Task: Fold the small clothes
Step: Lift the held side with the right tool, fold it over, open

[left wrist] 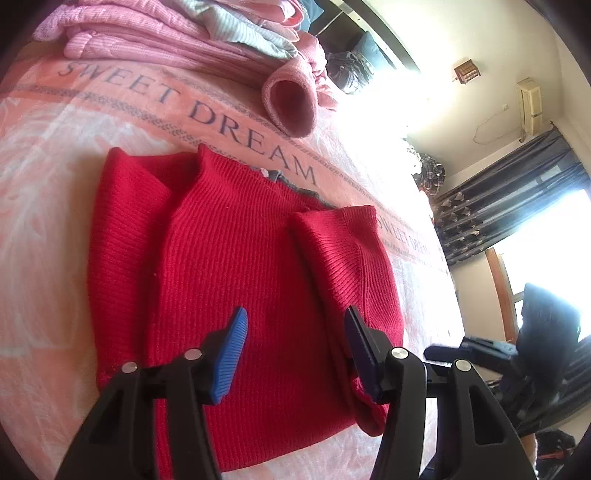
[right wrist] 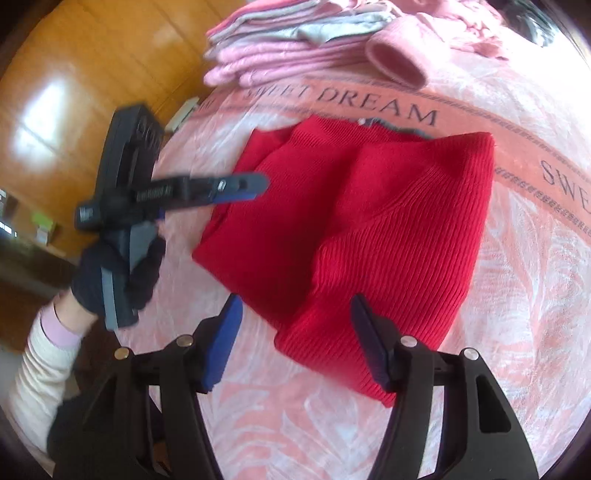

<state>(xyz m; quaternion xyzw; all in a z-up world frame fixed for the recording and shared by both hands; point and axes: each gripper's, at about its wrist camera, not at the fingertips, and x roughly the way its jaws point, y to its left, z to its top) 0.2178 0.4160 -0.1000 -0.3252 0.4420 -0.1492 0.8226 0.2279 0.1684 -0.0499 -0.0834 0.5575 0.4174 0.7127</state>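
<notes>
A red knit sweater (left wrist: 236, 266) lies partly folded on my bedspread (left wrist: 48, 155) (pink, printed "SWEET DREAM"), both sleeves turned in over its body. My left gripper (left wrist: 295, 321) hangs just above the sweater's lower part, blue pads spread apart, gripping nothing. My right gripper (right wrist: 295, 310) hovers over the near hem, likewise spread wide and empty. A gloved hand (right wrist: 118, 277) holds the left tool in the right view. A stack of pink folded clothes (left wrist: 155, 33) sits beyond the sweater.

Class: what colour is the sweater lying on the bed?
Red sweater, clearest in the left wrist view.
</notes>
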